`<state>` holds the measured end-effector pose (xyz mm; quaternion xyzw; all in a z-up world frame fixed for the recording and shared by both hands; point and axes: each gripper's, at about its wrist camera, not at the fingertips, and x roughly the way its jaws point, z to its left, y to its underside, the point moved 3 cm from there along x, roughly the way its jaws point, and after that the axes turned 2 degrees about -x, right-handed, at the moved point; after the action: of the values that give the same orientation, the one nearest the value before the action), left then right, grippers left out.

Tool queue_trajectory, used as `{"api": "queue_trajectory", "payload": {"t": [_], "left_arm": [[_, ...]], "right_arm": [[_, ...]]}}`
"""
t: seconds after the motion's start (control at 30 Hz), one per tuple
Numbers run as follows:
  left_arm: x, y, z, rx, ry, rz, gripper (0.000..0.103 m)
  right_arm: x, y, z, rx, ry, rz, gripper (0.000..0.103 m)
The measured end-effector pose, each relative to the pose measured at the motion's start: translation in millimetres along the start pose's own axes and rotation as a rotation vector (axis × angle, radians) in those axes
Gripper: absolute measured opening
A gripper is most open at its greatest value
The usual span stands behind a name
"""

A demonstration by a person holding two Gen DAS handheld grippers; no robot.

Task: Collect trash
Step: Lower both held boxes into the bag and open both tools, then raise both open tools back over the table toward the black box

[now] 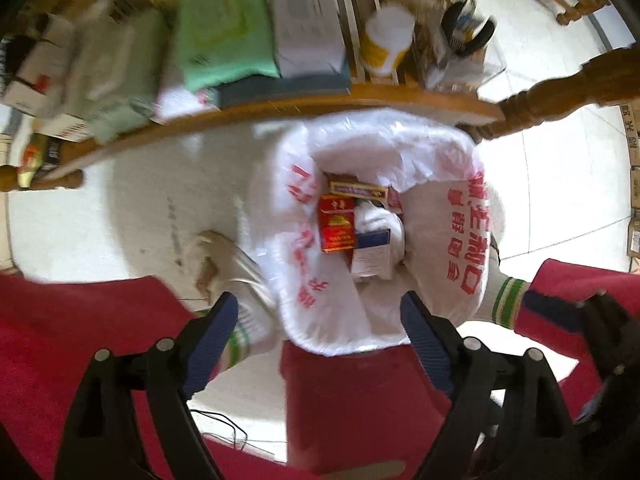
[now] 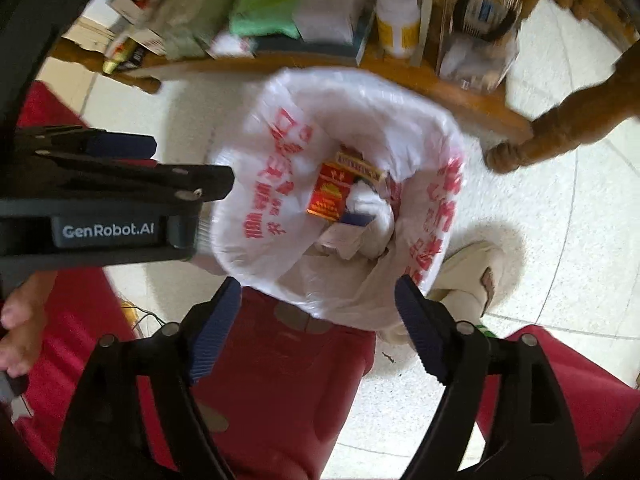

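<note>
Hovering pair: both hand-held grippers hang above a bin, seen from their own wrist cameras.
Left hand-held gripper (image 1: 318, 328): spread wide with nothing between its blue-padded fingers (image 1: 214, 340); low centre of the left wrist view. It also shows side-on at mid left of the right wrist view, where its spread cannot be judged.
Right hand-held gripper (image 2: 318, 320): also spread wide and empty, at the lower centre of its own view, its tips framing the near rim of the bag.
Bin (image 1: 360, 408): red, lower centre of the frame, lined with a white plastic bag (image 1: 444, 216) printed with red characters; the bag folds out over the rim.
Trash inside: a red box (image 1: 337, 225) lies in the middle of the bag, touching a white-and-blue box (image 1: 372, 254) to its right; a flatter red-and-purple box (image 1: 358, 189) sits just above them. Crumpled white material (image 1: 380, 220) lies between them.
Shelf (image 1: 280, 106): a wooden board across the upper part of the frame, crowded and blurred; a green packet (image 1: 224, 36), a white jar with a yellow band (image 1: 386, 40) and pale cartons are legible.
Floor (image 1: 132, 208): pale tiles, with a slipper (image 1: 218, 264) just left of the bag.
Person: red trousers (image 1: 80, 340) fill the lower corners; a green-striped sock (image 1: 508, 300) shows at right.
</note>
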<state>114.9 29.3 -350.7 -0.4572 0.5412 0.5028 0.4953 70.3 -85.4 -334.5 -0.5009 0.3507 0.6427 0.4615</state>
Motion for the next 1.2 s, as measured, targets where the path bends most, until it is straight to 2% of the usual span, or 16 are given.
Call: {"api": "queue_trajectory", "payload": {"t": [0.1, 0.23, 0.4, 0.57, 0.77, 0.87, 1.2], "left_arm": [[-50, 13, 4, 0.023, -0.049, -0.09, 0.085], [-128, 20, 3, 0.037, -0.064, -0.227, 0.09], [-219, 18, 3, 0.012, -0.023, -0.38, 0.094], [-280, 13, 4, -0.032, 0.031, -0.431, 0.095], [-326, 1, 8, -0.09, 0.035, -0.497, 0.095], [-342, -5, 9, -0.105, 0.038, -0.524, 0.095], [-358, -27, 10, -0.098, 0.028, -0.521, 0.095]], "right_arm": [[-50, 2, 5, -0.039, -0.001, -0.084, 0.085], [-131, -1, 9, -0.086, -0.007, -0.222, 0.091], [-223, -16, 4, -0.117, -0.011, -0.386, 0.094], [-304, -40, 0, -0.163, 0.046, -0.542, 0.095], [-370, -67, -7, -0.188, 0.014, -0.674, 0.096], [-395, -80, -10, -0.215, 0.026, -0.726, 0.096], [-419, -121, -4, -0.287, 0.02, -0.728, 0.096]]}}
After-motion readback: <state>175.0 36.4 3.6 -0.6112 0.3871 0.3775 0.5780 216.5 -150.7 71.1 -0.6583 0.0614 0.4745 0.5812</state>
